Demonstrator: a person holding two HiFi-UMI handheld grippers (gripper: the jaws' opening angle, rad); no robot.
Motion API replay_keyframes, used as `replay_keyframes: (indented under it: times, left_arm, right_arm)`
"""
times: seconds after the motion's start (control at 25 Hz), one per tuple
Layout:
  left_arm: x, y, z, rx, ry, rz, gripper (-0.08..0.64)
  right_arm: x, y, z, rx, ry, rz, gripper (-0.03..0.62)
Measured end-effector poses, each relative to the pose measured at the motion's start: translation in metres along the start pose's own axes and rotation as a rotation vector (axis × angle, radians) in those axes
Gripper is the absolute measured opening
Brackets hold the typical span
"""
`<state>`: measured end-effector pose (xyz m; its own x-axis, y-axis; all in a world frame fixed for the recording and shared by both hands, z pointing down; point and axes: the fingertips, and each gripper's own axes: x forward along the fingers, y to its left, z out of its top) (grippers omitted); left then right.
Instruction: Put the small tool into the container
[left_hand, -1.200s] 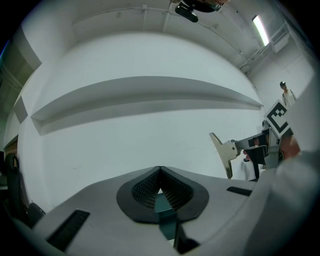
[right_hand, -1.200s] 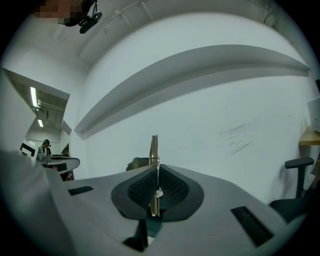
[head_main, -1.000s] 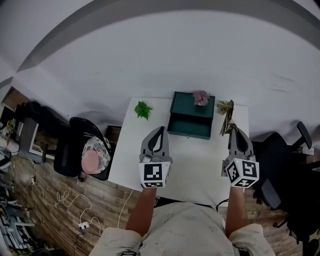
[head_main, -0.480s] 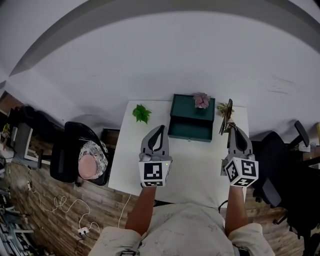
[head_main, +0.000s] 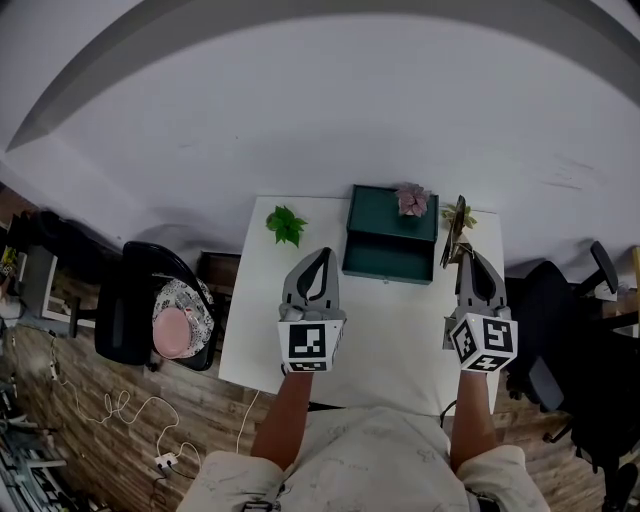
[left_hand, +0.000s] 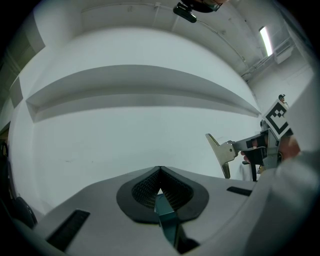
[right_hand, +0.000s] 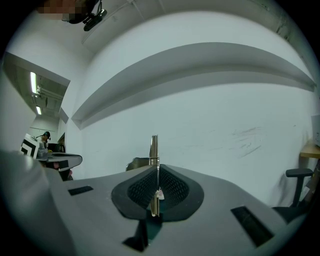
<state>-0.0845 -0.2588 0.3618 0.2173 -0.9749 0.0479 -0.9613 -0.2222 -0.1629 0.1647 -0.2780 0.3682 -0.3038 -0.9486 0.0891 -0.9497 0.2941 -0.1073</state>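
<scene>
A: Dark green container (head_main: 388, 222) at the far edge of a white counter (head_main: 300, 330), pink potted plant (head_main: 411, 199) on top, leafy green sprig (head_main: 286, 222) off to its left. Whereabouts of the small tool (head_main: 455, 236)?

B: Up off the counter, just right of the container, not yet inside. Gripped by the right claw (head_main: 470, 257), clenched tight on the flat metal blade. In the right gripper view, seen edge-on: a thin upright strip pinched between the mesh pads (right_hand: 142, 187) and poking out past the tips.

A: Why held so?

B: Probably to stop the blade swivelling and to present a slim profile for slipping into an opening. A judgement, nothing more.

A: And the left claw (head_main: 321, 256)?

B: Closed on nothing, tips together, level above the counter in front of the container's left corner. Likely free for steadying or opening the container. Lower front of the container stepping forward, perhaps a pulled-out drawer; impossible to confirm from above.

A: Next need?

B: Bringing the blade leftward over that opening before letting go.
</scene>
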Motion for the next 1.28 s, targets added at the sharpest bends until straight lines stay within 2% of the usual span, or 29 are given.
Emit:
replay_keyframes:
  times: [0.64, 1.28]
  left_arm:
    - [0.003, 0.02, -0.026, -0.047, 0.021, -0.007, 0.005]
    - [0.002, 0.033, -0.051, -0.087, 0.051, -0.004, 0.005]
  right_arm:
    - [0.021, 0.028, -0.013, -0.049, 0.046, 0.012, 0.02]
    - [0.046, 0.055, -0.023, -0.11, 0.085, 0.057, 0.02]
